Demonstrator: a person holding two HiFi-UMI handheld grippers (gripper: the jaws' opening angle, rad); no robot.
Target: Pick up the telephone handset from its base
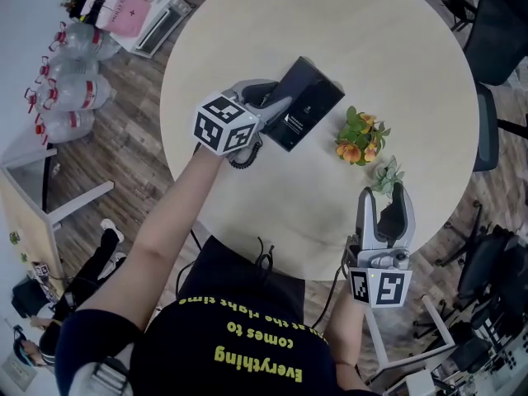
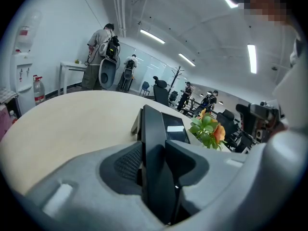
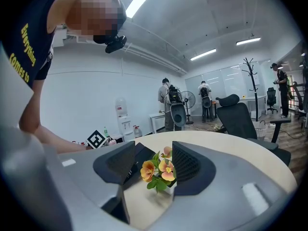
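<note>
The black telephone (image 1: 309, 101) lies near the middle of the round pale table (image 1: 396, 64). Its handset (image 1: 289, 77) runs along the phone's left side. My left gripper (image 1: 276, 106) reaches in from the left and is shut on it. In the left gripper view the handset (image 2: 153, 129) stands as a dark slab between the two pads, both pressed against it, with the phone's screen (image 2: 174, 129) just beyond. The coiled cord (image 1: 243, 159) hangs under that gripper. My right gripper (image 1: 384, 196) rests open at the table's near right edge with nothing held.
A small pot of orange flowers (image 1: 360, 139) stands right of the phone, straight ahead of the right gripper's jaws (image 3: 156, 170), with a small green plant (image 1: 386, 174) beside it. Office chairs (image 1: 499, 31) stand to the right. Water bottles (image 1: 70, 81) sit on the floor left. People (image 2: 98, 57) stand far off.
</note>
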